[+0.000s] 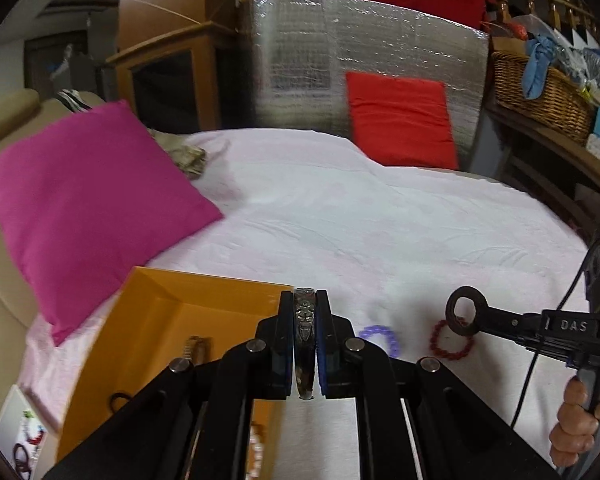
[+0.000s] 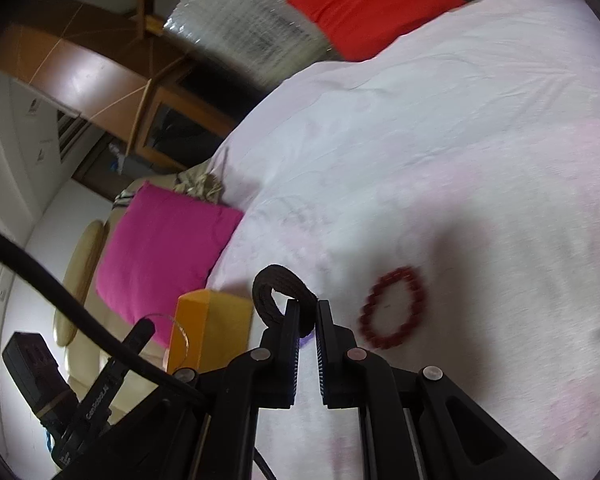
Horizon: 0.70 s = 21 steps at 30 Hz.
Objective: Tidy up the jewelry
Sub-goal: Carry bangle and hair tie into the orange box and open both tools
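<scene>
My left gripper [image 1: 304,296] is shut on a silver engraved bangle [image 1: 303,320], held edge-on above the near corner of an open orange box [image 1: 168,312]. Small pieces lie inside the box. A purple bead bracelet [image 1: 382,338] and a red bead bracelet [image 1: 454,344] rest on the white sheet [image 1: 340,220]. From the right comes my right gripper [image 1: 480,316], shut on a dark brown bangle [image 1: 452,308]. In the right wrist view that gripper [image 2: 308,304] pinches the dark bangle [image 2: 276,280], with the red bracelet [image 2: 394,308] to its right and the orange box [image 2: 208,328] to its left.
A pink pillow [image 1: 88,200] leans beside the box on the left. A red cushion [image 1: 400,120] stands against a silver foil panel [image 1: 300,60] at the back. A wicker basket [image 1: 540,92] sits on a shelf at right. A person's hand [image 1: 576,420] grips the right handle.
</scene>
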### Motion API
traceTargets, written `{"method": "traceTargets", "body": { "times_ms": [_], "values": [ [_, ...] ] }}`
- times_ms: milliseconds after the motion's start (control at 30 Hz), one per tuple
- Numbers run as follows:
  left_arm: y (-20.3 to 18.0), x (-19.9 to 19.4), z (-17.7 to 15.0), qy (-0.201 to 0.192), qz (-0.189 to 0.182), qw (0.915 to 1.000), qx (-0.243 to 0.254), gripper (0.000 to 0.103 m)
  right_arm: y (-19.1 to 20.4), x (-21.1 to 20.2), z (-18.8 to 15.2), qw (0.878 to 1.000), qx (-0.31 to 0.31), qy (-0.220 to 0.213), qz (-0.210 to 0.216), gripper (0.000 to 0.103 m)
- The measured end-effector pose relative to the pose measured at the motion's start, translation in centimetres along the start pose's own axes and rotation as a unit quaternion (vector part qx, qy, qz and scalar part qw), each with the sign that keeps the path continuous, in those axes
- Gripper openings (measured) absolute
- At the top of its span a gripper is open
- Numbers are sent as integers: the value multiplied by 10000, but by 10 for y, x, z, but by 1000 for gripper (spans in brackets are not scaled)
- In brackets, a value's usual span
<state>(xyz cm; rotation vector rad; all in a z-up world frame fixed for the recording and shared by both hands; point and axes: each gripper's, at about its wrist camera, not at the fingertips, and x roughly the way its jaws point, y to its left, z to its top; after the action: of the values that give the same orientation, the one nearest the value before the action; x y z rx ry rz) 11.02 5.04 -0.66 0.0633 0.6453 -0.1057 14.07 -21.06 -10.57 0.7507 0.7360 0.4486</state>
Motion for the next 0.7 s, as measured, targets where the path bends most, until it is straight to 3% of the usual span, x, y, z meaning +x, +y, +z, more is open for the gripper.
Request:
{"method": "traceTargets", "body": {
  "times_ms": [233,700],
  "values": [
    [15,-12,-3,-183,561,9982,116,10,30,16,-15,9990,-339,65,299,9],
    [48,-20,-7,-294,973,9948,-29,10,72,46,-35,9952,-661,238,688,9]
  ]
}}
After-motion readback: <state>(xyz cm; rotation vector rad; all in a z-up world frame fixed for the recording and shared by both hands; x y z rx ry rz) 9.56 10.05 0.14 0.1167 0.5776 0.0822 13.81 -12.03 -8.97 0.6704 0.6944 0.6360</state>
